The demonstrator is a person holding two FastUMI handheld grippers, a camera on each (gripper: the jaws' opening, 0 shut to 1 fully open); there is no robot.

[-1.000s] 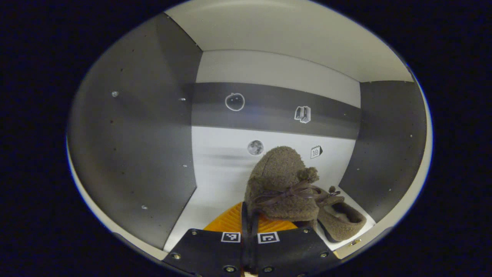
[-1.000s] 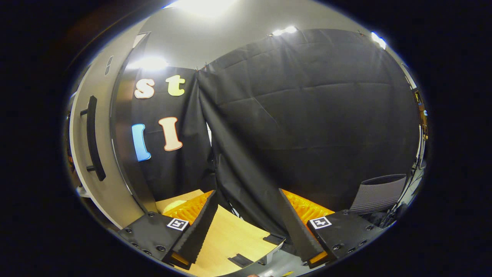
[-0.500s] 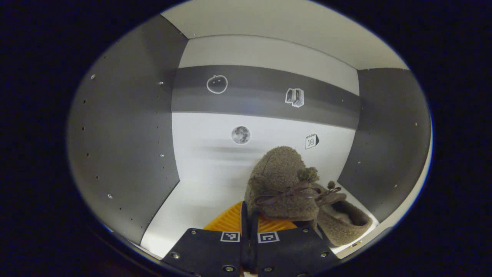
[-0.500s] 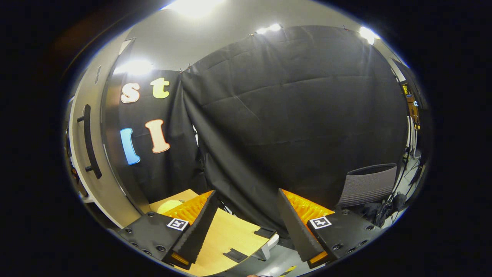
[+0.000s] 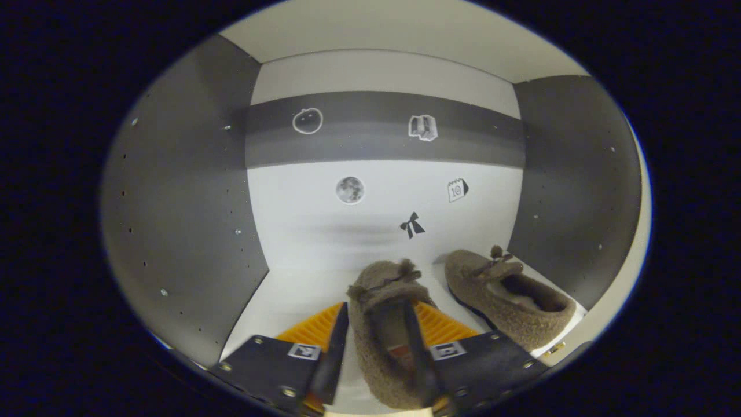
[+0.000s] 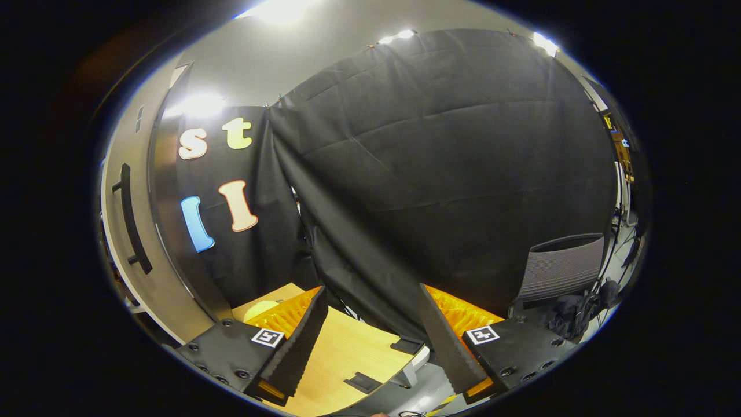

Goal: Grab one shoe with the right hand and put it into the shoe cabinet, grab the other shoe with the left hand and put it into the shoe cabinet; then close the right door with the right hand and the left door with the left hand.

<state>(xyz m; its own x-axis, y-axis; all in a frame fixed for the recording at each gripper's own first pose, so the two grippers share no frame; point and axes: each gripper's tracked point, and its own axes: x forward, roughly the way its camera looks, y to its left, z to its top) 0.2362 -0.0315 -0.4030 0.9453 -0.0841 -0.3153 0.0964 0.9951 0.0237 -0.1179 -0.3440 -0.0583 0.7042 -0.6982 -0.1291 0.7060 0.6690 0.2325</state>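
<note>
Fleece slipper (image 5: 382, 324) is sitting inside shoe cabinet (image 5: 185, 202) beside its pair (image 5: 509, 301); left gripper (image 5: 376, 353) fingers spread, releasing it; right gripper (image 6: 370, 336) is idling, fingers apart, near right door (image 6: 124, 231).

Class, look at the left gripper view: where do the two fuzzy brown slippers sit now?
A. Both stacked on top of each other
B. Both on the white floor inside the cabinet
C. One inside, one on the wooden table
B: the nearer fuzzy brown slipper lies between the open left claw, the other fuzzy brown slipper beside it on the white cabinet floor.
</note>
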